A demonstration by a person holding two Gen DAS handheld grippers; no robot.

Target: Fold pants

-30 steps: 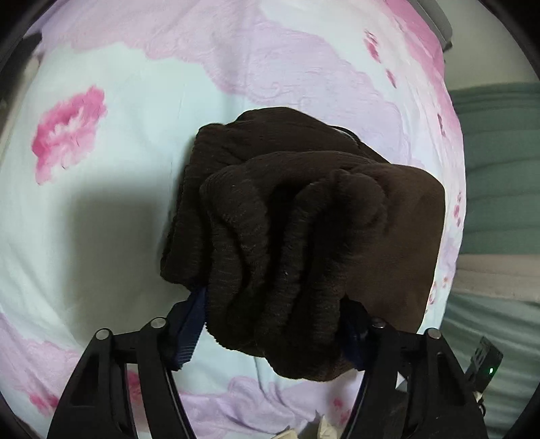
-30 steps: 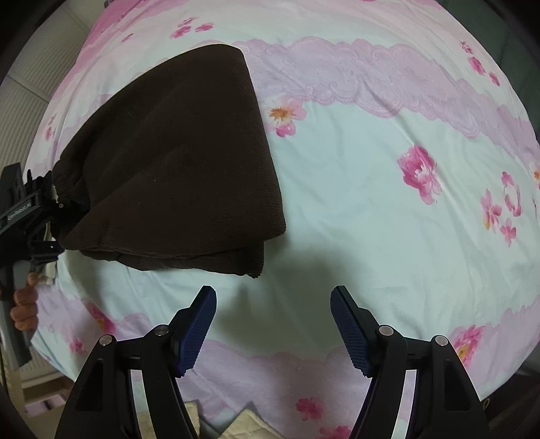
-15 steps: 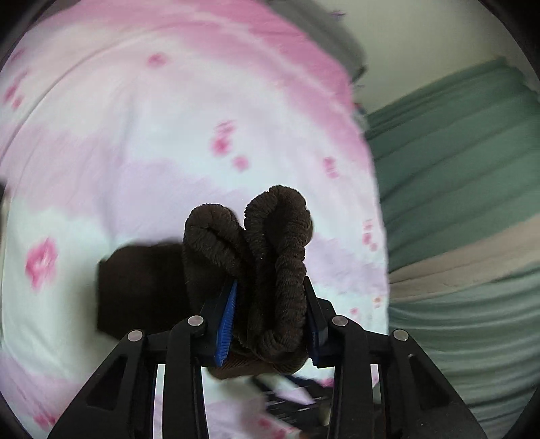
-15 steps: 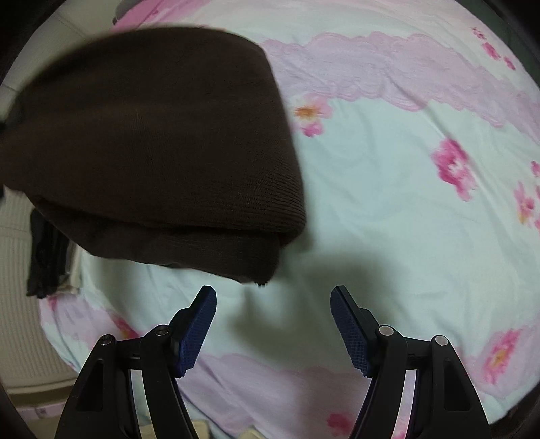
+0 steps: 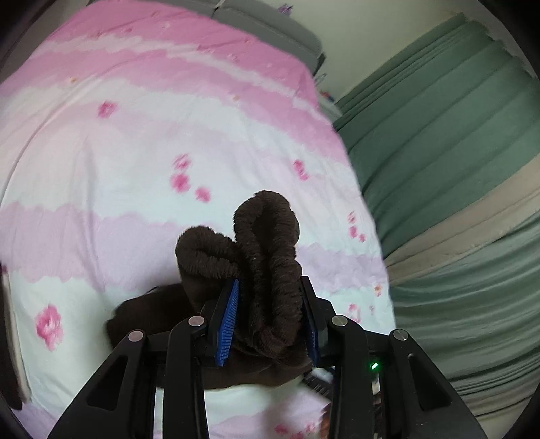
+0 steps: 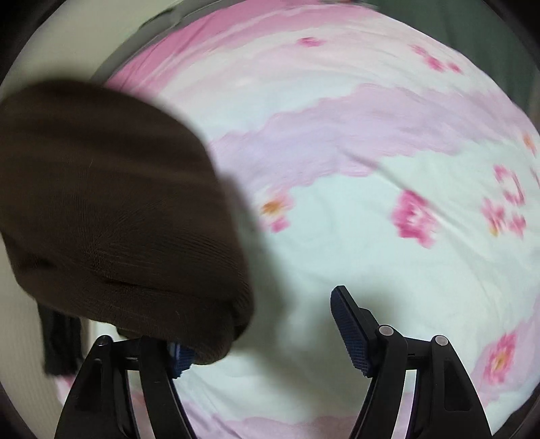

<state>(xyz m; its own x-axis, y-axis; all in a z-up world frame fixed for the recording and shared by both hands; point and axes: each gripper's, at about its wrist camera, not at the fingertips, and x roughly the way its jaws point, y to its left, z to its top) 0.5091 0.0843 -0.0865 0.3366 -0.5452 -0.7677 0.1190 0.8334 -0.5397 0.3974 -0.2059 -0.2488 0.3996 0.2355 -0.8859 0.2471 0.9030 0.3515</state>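
Observation:
The dark brown knit pants [image 5: 266,256] are folded into a thick bundle. My left gripper [image 5: 270,314] is shut on the bunched end of the pants, with ribbed folds sticking up between the blue pads and the rest hanging below. In the right wrist view the folded pants [image 6: 111,209] fill the left side, lifted off the bed and blurred. My right gripper [image 6: 266,324] is open and holds nothing; the pants' lower edge hangs over its left finger [image 6: 179,358].
The bed's pink and pale floral sheet [image 5: 128,141] lies under both grippers. Green and beige curtains [image 5: 455,189] hang at the right past the bed edge. A grey headboard [image 5: 270,30] stands at the far end. Something dark hangs at the lower left [image 6: 57,341].
My left gripper has lifted the pants bundle off the bed and tilted up toward the curtains. In the right wrist view the bundle has swung nearer and now overlaps my right gripper's left finger.

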